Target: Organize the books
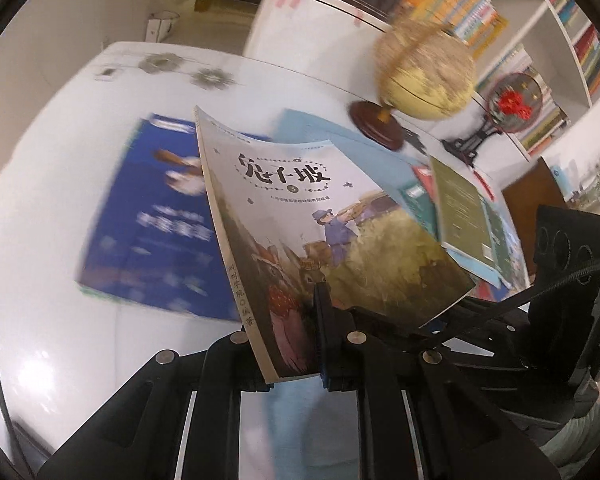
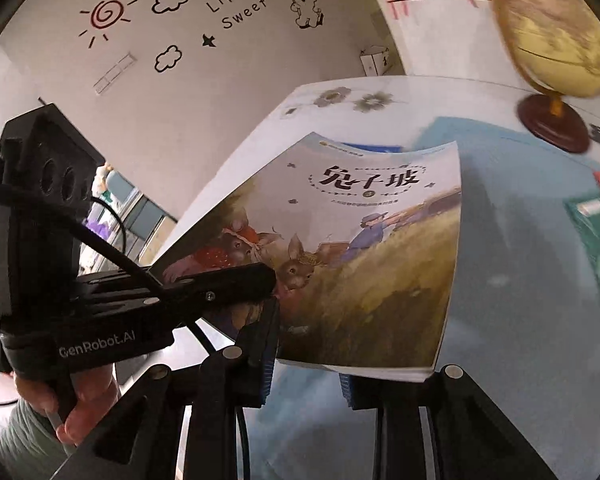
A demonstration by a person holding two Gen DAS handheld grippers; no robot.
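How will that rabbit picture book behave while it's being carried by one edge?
Probably floppy: the rabbit book is a thin paperback whose top edge already curves. Likely light, since the left gripper holds it aloft alone by its bottom edge.

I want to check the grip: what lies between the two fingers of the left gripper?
The rabbit book, clamped near its spine by the left gripper; the left wrist view shows it.

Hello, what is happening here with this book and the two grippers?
A person is sorting books. The left gripper is shut on the rabbit picture book, holding it tilted above the white table. The right gripper is open near the book's lower edge. A blue book and other books lie flat on the table, beside a globe.
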